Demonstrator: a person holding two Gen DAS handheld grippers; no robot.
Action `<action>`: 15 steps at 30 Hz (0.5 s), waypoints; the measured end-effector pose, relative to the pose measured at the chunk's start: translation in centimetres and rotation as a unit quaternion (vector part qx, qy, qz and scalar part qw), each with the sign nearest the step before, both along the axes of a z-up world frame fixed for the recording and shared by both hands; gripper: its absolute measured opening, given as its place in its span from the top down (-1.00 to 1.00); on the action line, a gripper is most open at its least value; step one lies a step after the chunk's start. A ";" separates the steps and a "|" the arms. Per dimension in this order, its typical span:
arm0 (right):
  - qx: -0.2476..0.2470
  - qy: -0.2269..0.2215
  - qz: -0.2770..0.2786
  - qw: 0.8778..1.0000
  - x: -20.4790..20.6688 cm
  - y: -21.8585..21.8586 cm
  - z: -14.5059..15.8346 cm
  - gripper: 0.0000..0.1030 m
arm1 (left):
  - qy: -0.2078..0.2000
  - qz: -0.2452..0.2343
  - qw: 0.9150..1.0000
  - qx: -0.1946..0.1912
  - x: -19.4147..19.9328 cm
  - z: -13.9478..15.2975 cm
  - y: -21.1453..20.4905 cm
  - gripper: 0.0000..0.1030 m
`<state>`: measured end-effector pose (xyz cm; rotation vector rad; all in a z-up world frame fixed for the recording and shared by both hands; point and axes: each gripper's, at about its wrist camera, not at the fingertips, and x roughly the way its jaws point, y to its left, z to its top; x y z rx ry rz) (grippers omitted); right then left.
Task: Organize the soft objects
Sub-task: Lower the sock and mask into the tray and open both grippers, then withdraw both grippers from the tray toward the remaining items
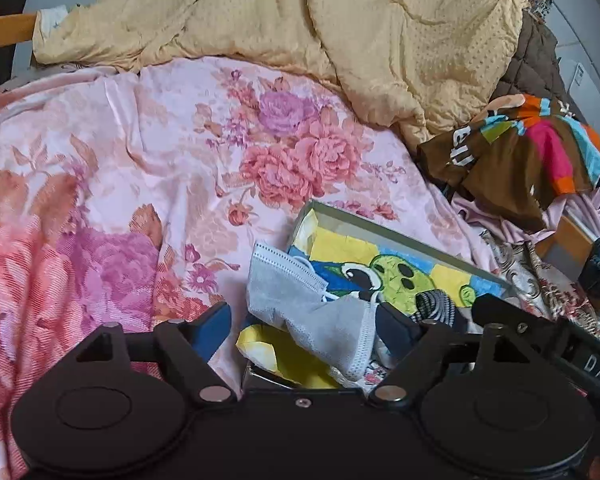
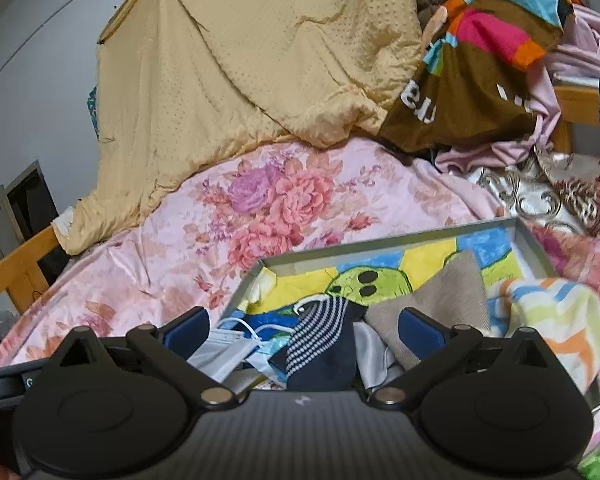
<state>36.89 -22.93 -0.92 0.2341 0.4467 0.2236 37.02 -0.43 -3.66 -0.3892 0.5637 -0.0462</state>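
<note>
So we've got both grippers over the shallow grey cardboard box lined with a yellow, blue and green cartoon-print cloth, sitting on the pink floral bedsheet; our left gripper has its jaws spread wide, and a crumpled grey disposable face mask lies right between them, draped over the box's near edge; can't tell if either finger actually touches it; our right gripper is spread too, with a navy sock with a white-striped cuff between the jaws; a beige knit cloth sits against the right finger, white folded masks by the left one; a pastel striped towel hangs over the box wall just right of the jaws; beyond them, a rumpled yellow quilt and a brown multicoloured garment.
</note>
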 end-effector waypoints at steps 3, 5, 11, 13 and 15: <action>-0.007 -0.012 -0.007 1.000 -1.2 0.2 1.4 -0.99 | 0.000 -0.002 1.000 -0.013 -1.0 1.2 0.4 -0.67; -0.011 -0.020 -0.013 1.000 -2.3 0.4 2.5 -0.99 | -0.007 -0.001 1.000 -0.017 -1.9 2.1 0.6 -0.73; -0.012 -0.038 -0.020 0.999 -5.5 1.2 4.6 -0.99 | -0.030 -0.010 0.999 -0.013 -5.5 5.2 1.5 -0.97; -0.016 -0.032 -0.017 0.999 -6.6 1.3 4.8 -0.99 | -0.036 -0.016 0.999 -0.001 -7.0 5.9 1.7 -0.98; -0.027 -0.031 -0.013 0.999 -8.1 1.4 4.9 -0.99 | -0.041 -0.017 0.999 0.012 -8.6 6.3 1.8 -0.98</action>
